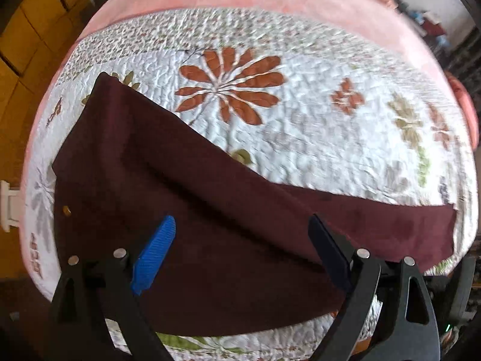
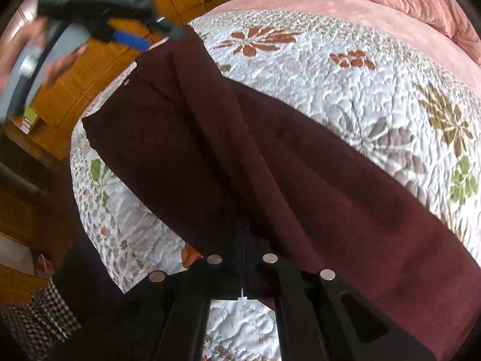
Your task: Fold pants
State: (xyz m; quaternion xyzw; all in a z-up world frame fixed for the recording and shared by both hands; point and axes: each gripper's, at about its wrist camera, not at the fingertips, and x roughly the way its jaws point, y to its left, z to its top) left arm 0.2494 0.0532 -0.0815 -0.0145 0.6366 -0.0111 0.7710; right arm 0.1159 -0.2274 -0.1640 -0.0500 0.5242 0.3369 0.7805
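two grippers were over one pair of maroon pants (image 1: 186, 210), which lay spread on the floral quilt (image 1: 300, 126) of the bed, waistband end just ahead and to the left of your left gripper (image 1: 240, 252), legs trailing off to its right. your left gripper hung above the cloth with its fingers wide apart, the blue pad (image 1: 153, 255) and the black one holding nothing. your right gripper (image 2: 242, 240) looked drawn together, and dark cloth bunched right at its tips, so you probably had a pinch of the pants there, though the tips were too dark to be sure. seen from that side, your left gripper (image 2: 132, 34) floated far ahead, over the waistband end. the fabric looked soft, limp and fairly thick, draping in long ridges, so it would sag and slide if lifted by one point. you would do best to grip a hem or waistband corner, through both layers, and keep the edge taut between hands.
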